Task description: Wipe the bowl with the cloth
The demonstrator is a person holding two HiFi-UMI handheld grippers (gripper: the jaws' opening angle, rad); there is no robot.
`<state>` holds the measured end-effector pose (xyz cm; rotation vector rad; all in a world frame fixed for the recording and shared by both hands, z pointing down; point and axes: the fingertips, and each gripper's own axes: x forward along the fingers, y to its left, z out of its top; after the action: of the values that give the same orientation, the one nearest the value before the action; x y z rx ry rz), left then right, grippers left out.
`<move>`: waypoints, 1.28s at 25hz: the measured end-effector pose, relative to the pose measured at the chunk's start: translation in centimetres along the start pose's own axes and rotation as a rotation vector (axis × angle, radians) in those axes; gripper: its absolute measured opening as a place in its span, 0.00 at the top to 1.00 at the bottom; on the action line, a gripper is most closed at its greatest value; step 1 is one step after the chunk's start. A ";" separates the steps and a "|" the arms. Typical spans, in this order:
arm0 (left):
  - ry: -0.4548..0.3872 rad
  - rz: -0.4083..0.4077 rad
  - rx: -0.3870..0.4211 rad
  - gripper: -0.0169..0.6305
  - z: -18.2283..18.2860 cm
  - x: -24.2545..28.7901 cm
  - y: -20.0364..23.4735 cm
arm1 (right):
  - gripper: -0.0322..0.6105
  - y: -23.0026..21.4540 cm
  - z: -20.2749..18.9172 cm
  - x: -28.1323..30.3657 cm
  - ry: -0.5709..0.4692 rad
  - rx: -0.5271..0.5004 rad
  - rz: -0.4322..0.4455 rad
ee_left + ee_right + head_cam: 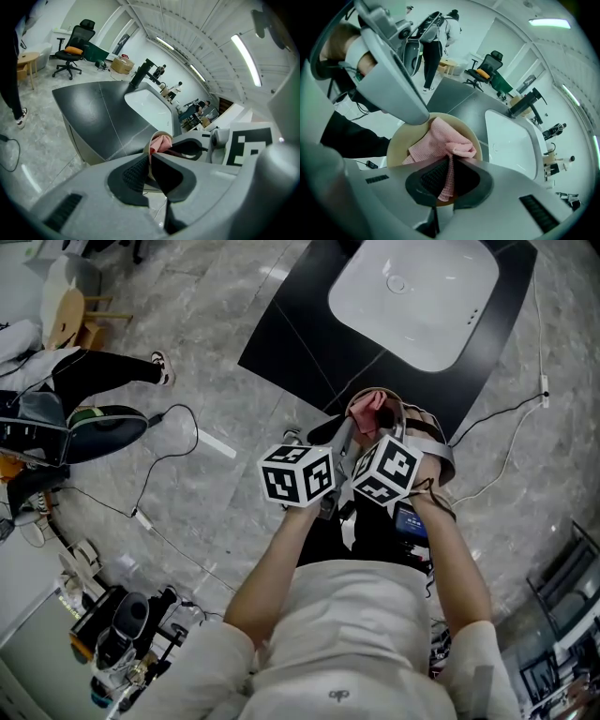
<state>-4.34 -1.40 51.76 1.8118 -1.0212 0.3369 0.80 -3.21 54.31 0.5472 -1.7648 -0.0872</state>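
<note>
A cream bowl [400, 409] is held up in front of the person, over the floor beside the counter. A pink cloth [364, 411] lies bunched inside it. My left gripper [345, 429] is shut on the bowl's rim [148, 149], and the cloth [162, 142] shows just past its jaws. My right gripper [382, 418] reaches steeply down into the bowl [401, 147] and is shut on a fold of the cloth [440, 138], which hangs between its pads [433, 178]. In the right gripper view the left gripper [417, 117] clamps the rim at the bowl's far left.
A black counter [300, 324] with a white sink [412, 296] and a dark faucet [142, 72] stands just ahead. Cables [169, 442] trail over the grey floor. A person in dark trousers [103, 367] sits at the left, near bags and gear. An office chair [72, 49] stands farther back.
</note>
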 end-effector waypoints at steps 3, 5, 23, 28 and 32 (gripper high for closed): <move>-0.004 0.001 -0.005 0.94 0.2 -0.1 0.2 | 0.93 -0.6 0.3 0.0 -0.006 0.005 -0.031; -0.007 0.001 0.006 0.94 0.3 -0.2 0.1 | 0.93 -0.4 0.7 0.1 -0.011 -0.006 -0.035; -0.035 -0.004 0.052 0.95 0.8 -0.3 -0.8 | 0.93 0.3 4.1 -1.6 -0.263 0.436 0.274; -0.036 -0.007 0.056 0.95 1.0 -0.5 -0.8 | 0.93 -1.8 3.8 -1.9 -0.300 0.605 0.202; -0.029 -0.005 0.065 0.95 0.8 -0.6 -0.9 | 0.93 -0.9 4.0 -1.9 -0.290 0.567 0.227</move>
<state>-4.18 -1.67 50.42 1.8822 -1.0364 0.3448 -2.32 -4.19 51.24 0.7597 -2.1305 0.5316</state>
